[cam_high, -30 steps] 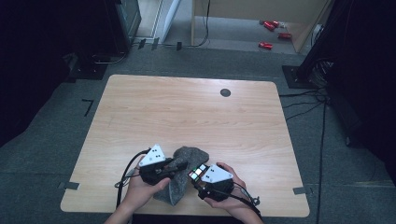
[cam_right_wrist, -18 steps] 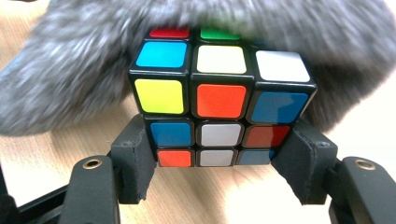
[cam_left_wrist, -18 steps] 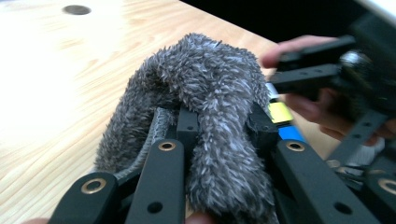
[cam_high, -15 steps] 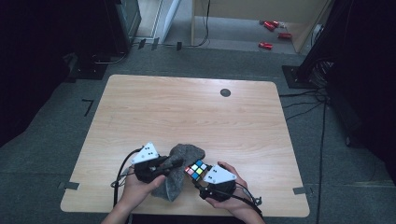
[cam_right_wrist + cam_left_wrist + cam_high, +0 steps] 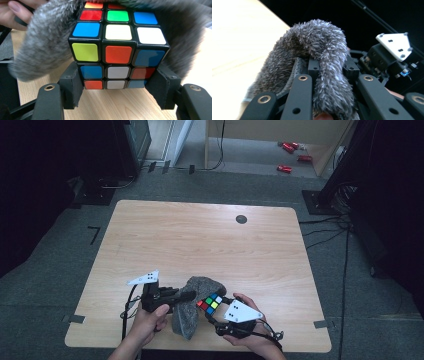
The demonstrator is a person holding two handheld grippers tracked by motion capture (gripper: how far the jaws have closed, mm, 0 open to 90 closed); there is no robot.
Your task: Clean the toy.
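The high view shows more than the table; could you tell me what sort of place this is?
Probably a lab or workshop recording room: a bare wooden table on grey carpet, dark equipment stands and loose cables.

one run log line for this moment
left gripper: shut on grey fuzzy cloth | right gripper: shut on puzzle cube | cloth draped against cube

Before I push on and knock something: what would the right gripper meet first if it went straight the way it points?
Probably the grey fuzzy cloth: the right gripper grips the puzzle cube, and the cloth wraps just beyond it.
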